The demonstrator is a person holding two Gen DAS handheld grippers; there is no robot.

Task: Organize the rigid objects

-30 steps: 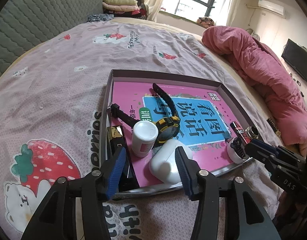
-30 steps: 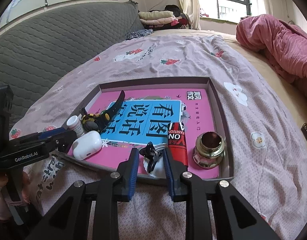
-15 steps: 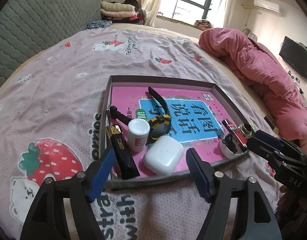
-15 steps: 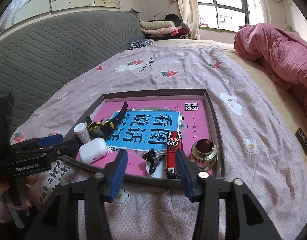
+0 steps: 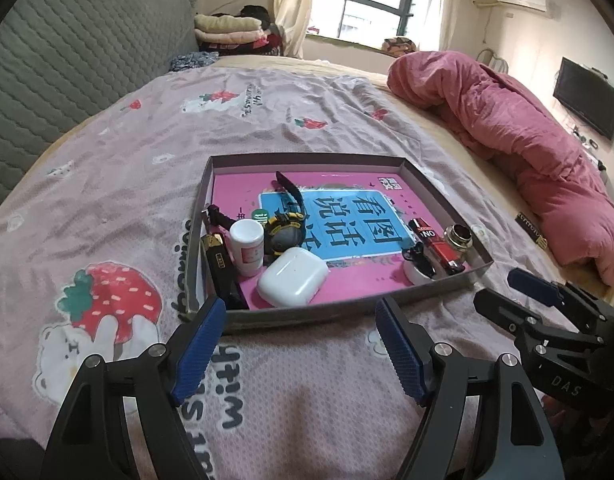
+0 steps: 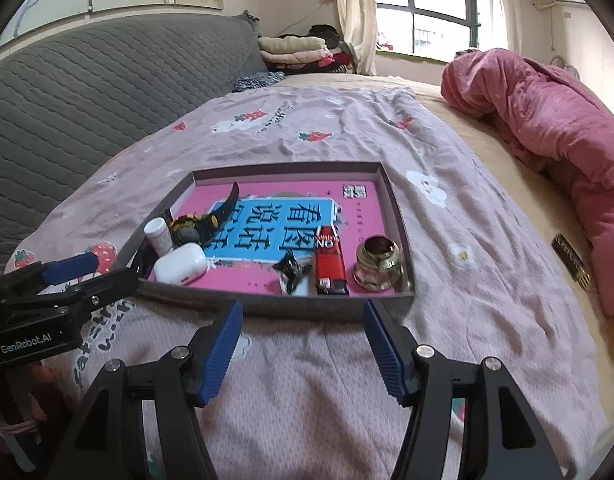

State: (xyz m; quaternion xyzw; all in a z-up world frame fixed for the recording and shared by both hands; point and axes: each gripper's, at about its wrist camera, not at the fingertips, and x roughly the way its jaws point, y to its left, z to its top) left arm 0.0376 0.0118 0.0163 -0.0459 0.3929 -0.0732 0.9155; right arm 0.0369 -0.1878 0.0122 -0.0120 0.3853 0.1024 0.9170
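Note:
A shallow box tray [image 5: 307, 157] [image 6: 399, 216] with a pink and blue lining lies on the bed. In it are a white earbud case [image 5: 293, 277] [image 6: 181, 263], a white bottle [image 5: 247, 246] [image 6: 158, 235], a black and yellow watch [image 5: 287, 229] [image 6: 199, 224], a black and gold lighter [image 5: 219, 264], a red lighter [image 5: 437, 245] [image 6: 329, 260], a black clip on a white disc [image 5: 417, 262] [image 6: 293, 274] and a brass cap [image 5: 459, 238] [image 6: 377, 262]. My left gripper [image 5: 299, 350] is open and empty, just short of the tray's near edge. My right gripper [image 6: 303, 354] is open and empty, also just short of it.
The bed has a pink strawberry-print sheet [image 5: 107, 184]. A rumpled red quilt [image 5: 507, 128] [image 6: 547, 128] lies to the right. A grey padded headboard [image 6: 87, 92] runs along the left. A small dark tag [image 6: 571, 262] lies on the sheet right of the tray.
Both grippers opened wide and pulled back from the tray toward me. The left let go around the earbud case, the right around the clip; both items stay in the tray.

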